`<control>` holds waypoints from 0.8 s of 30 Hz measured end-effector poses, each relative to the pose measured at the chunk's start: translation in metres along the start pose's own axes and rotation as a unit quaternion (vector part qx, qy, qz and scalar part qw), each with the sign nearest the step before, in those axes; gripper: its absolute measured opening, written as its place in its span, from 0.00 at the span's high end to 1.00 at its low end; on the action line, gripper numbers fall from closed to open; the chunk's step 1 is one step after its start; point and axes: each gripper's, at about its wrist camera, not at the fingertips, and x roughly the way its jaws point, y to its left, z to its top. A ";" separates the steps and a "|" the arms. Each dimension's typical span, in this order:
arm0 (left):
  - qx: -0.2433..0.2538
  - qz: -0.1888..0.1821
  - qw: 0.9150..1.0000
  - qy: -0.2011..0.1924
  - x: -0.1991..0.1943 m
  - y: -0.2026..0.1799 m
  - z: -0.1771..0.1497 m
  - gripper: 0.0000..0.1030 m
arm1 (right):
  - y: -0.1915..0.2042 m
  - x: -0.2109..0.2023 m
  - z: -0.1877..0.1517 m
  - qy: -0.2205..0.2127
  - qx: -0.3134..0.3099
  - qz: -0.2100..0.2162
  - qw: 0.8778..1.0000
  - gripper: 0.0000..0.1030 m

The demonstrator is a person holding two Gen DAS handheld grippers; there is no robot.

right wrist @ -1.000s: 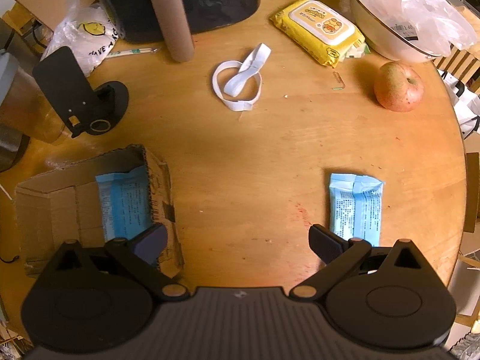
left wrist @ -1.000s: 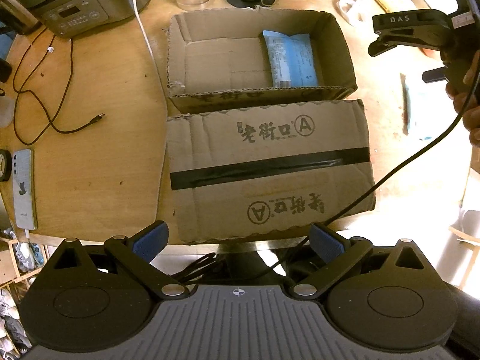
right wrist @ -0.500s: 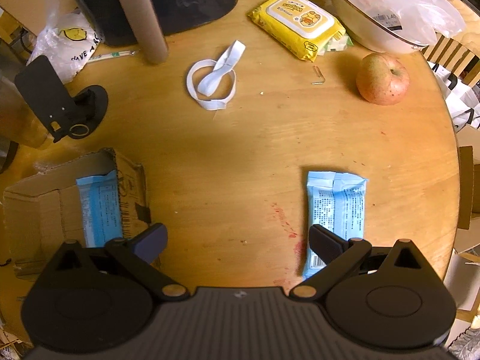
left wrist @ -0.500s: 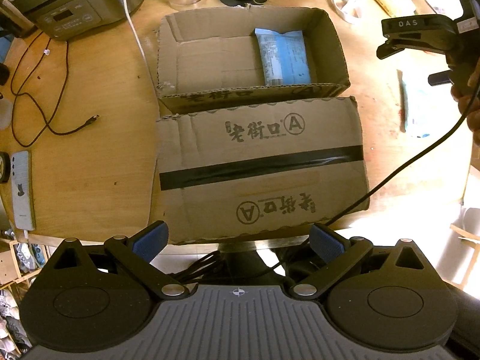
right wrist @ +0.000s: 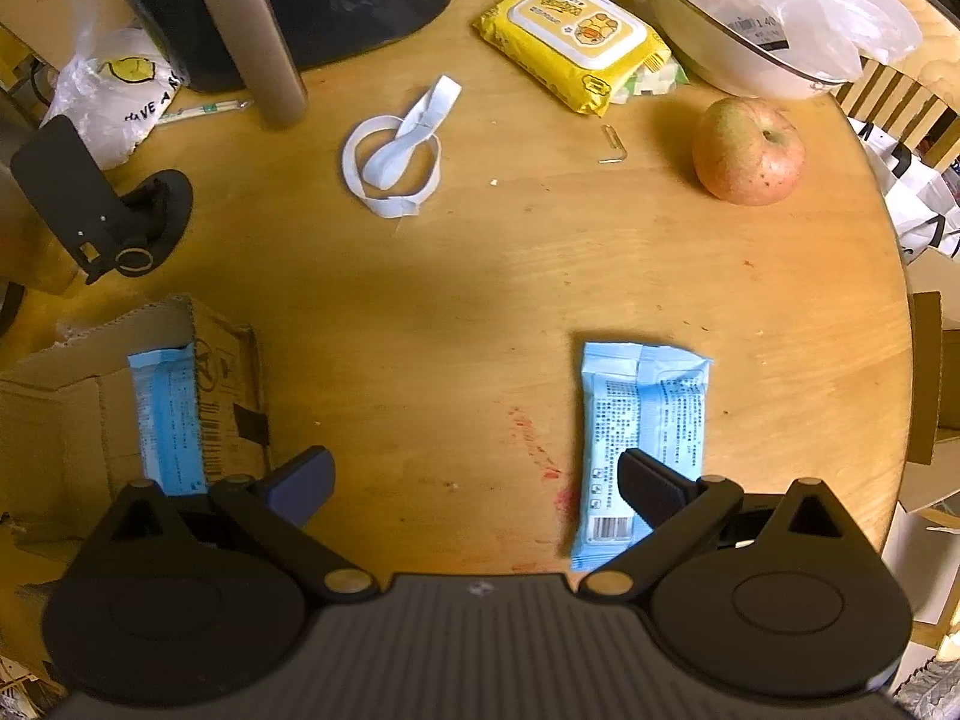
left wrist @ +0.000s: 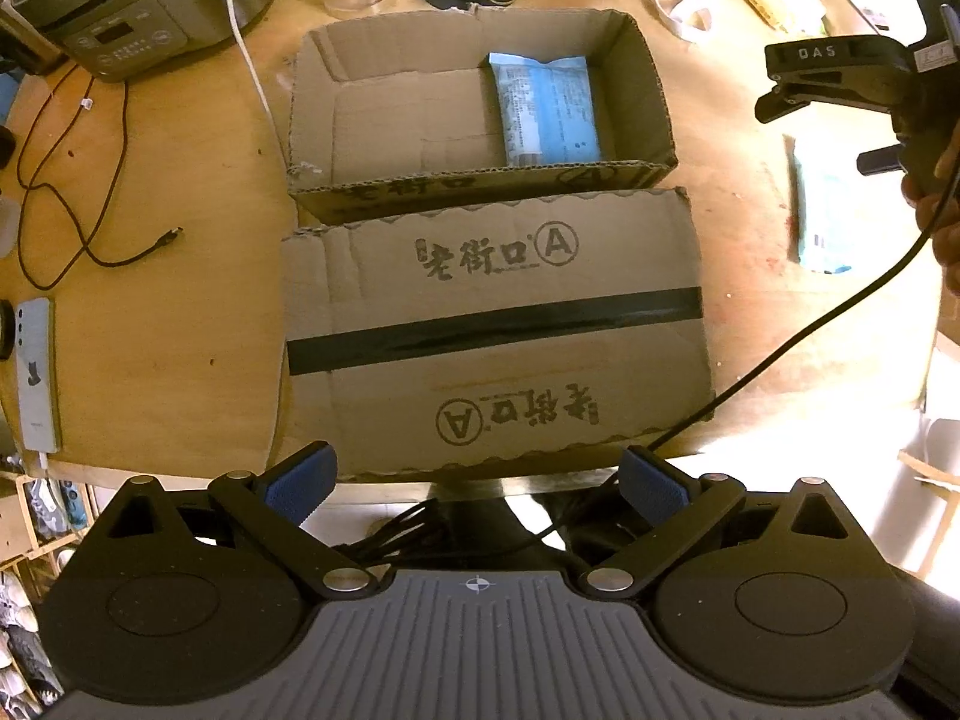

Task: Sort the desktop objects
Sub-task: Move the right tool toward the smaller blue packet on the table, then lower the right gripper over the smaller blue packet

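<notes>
While both tools hang over the near edge of the round wooden table [right wrist: 600,276], the left gripper [left wrist: 477,483] stands spread wide and empty above the folded-out flap [left wrist: 492,330] of a cardboard box [left wrist: 654,102], which reaches right to that edge. Beyond the flap, the open box holds one blue packet [left wrist: 546,108] against its right wall; the rest of its floor is bare.

Seen from the right wrist, the right gripper [right wrist: 474,480] is likewise released, its right finger [right wrist: 651,486] over the near end of a second blue packet [right wrist: 642,420] lying flat near the table's right edge; whether it touches is hard to judge. Bare wood lies between that packet and the box. Farther on sit a white strap loop [right wrist: 390,156], an apple [right wrist: 747,150] and a yellow wipes pack [right wrist: 579,42], none clear in the left view. Only the left view shows the phone [left wrist: 36,372] and black cable [left wrist: 72,192] at the table's left edge.
</notes>
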 end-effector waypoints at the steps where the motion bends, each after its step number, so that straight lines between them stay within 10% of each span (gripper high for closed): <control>1: -0.001 0.000 1.000 -0.001 0.000 0.000 0.000 0.00 | -0.002 0.000 0.000 0.000 0.001 0.000 1.000 0.00; 24: 0.002 0.003 1.000 0.002 -0.003 -0.012 0.002 0.00 | -0.030 0.001 -0.001 0.002 0.018 -0.006 1.000 0.00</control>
